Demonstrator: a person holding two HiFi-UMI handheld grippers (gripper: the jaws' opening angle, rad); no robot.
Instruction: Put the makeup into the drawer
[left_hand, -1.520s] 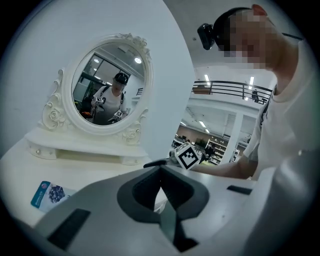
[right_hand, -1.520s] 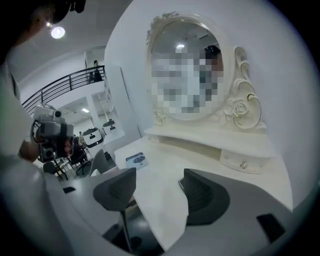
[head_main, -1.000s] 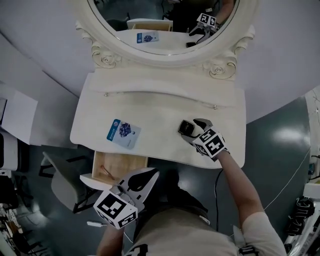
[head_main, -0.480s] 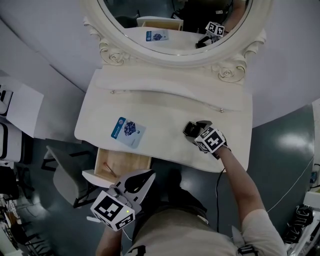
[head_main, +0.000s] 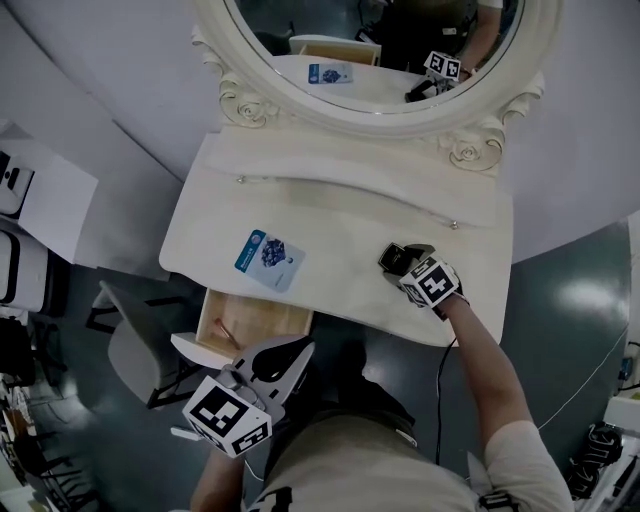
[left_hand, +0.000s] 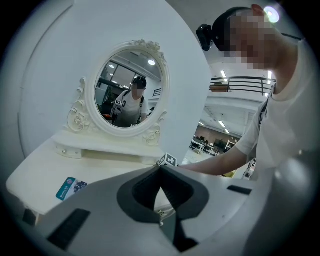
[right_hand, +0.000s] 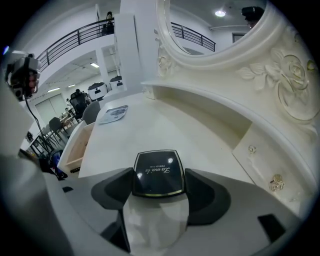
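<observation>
A cream-white carved dressing table (head_main: 340, 230) with an ornate oval mirror (head_main: 380, 90) stands against a pale curved wall (head_main: 110, 80), on a glossy dark floor (head_main: 570, 290).

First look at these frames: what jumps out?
The big oval mirror with its carved cream frame dominates the back of the dressing table. On the tabletop's right side, the right tool is clamped on a black compact. The wooden drawer stands open at the front left, with the left tool shut and empty nearer the person.

Cream dressing table (head_main: 340, 215), blue packet (head_main: 270, 258) lying flat, black compact (head_main: 397, 260) toward its right
</observation>
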